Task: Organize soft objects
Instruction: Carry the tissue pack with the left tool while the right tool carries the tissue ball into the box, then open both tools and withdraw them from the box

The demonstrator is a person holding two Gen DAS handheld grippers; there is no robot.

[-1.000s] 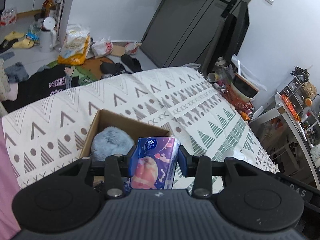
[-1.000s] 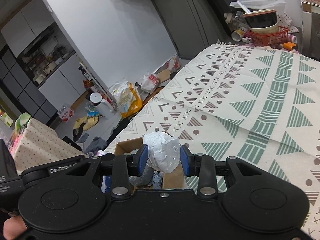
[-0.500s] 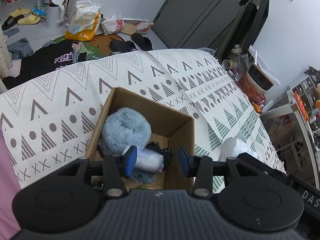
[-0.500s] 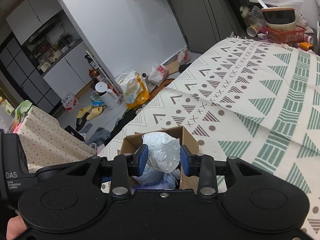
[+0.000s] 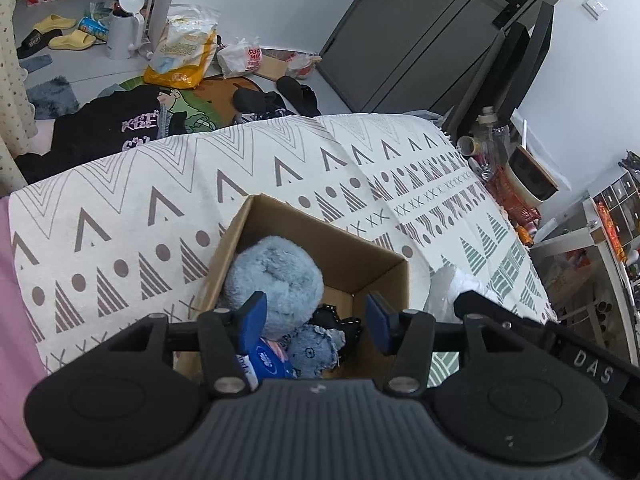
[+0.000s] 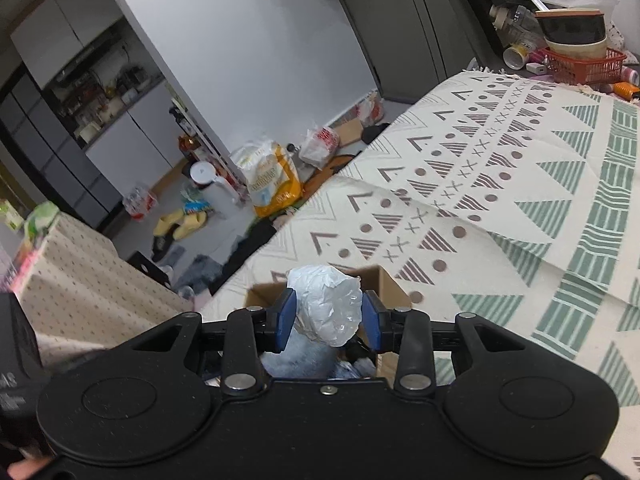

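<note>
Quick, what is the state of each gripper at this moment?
Left gripper: opening, holding nothing, above the cardboard box.
Right gripper: starting to open, crumpled white plastic bag between its pads.

Your left tongs [image 5: 316,318] point steeply down, and their blue pads [image 5: 253,316] are spreading apart with nothing pressed between them. Your right tongs [image 6: 329,319] tilt down a little less steeply; their jaws are also easing open, yet both pads [image 6: 287,318] touch the sides of the crumpled white plastic wad [image 6: 328,310] that sits between them.
</note>
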